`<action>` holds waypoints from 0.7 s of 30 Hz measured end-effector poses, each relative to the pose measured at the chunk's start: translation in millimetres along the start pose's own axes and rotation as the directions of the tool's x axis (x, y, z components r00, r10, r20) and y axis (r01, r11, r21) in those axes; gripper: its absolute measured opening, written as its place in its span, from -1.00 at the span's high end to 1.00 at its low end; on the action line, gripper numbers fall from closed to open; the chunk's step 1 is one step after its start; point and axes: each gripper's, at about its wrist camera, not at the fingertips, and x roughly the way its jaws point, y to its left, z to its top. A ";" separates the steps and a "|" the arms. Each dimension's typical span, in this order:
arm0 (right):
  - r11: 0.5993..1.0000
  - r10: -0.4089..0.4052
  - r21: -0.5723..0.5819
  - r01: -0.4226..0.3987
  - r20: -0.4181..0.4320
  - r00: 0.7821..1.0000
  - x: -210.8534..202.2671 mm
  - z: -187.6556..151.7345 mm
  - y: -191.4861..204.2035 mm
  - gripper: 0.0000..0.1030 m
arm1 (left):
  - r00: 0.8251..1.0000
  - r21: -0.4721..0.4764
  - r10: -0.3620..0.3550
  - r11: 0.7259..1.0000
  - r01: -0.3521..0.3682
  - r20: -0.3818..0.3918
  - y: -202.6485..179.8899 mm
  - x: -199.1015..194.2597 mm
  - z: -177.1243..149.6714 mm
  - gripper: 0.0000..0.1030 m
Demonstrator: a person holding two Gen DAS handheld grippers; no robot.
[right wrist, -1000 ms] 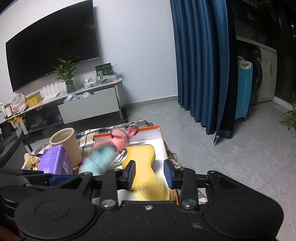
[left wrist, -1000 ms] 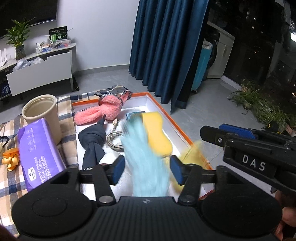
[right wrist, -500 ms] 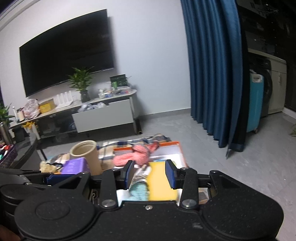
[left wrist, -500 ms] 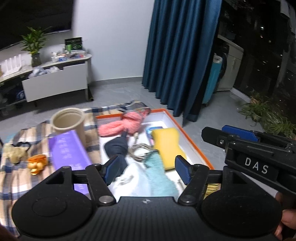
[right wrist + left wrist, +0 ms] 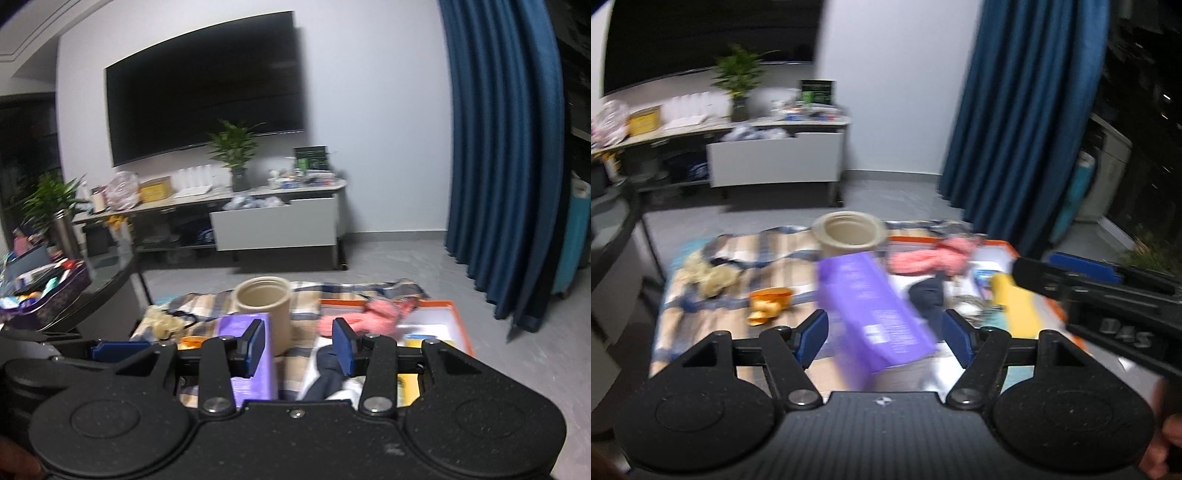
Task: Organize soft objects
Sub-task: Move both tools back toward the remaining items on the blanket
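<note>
Soft objects, a pink plush point(image 5: 932, 257), a dark cloth point(image 5: 929, 295) and a yellow sponge point(image 5: 1015, 306), lie in the orange-rimmed white tray point(image 5: 1004, 245) on the checked blanket point(image 5: 746, 254). Beside the tray stand a purple tissue pack point(image 5: 875, 314) and a beige cup point(image 5: 849, 234). Left gripper point(image 5: 884, 334) and right gripper point(image 5: 299, 345) hang above, jaws opening, pads pressing on nothing.
</note>
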 end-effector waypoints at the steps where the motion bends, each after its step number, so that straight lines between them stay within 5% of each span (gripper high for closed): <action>1: 1.000 0.011 -0.006 -0.011 -0.001 1.000 0.6 -0.8 2.4 0.02 | 1.000 -0.018 0.025 1.000 -0.025 -0.003 10.9 2.5 -2.0 -0.36; 9: 0.998 0.060 -0.024 -0.060 -0.004 0.998 13.9 0.4 15.8 0.00 | 0.984 -0.104 0.167 0.979 -0.174 -0.068 72.5 46.0 -9.3 -0.36; 21: 0.995 0.090 -0.051 -0.090 0.005 0.996 36.9 5.8 17.1 0.00 | 0.982 -0.008 0.164 0.986 -0.166 -0.092 95.2 139.0 -9.0 -0.48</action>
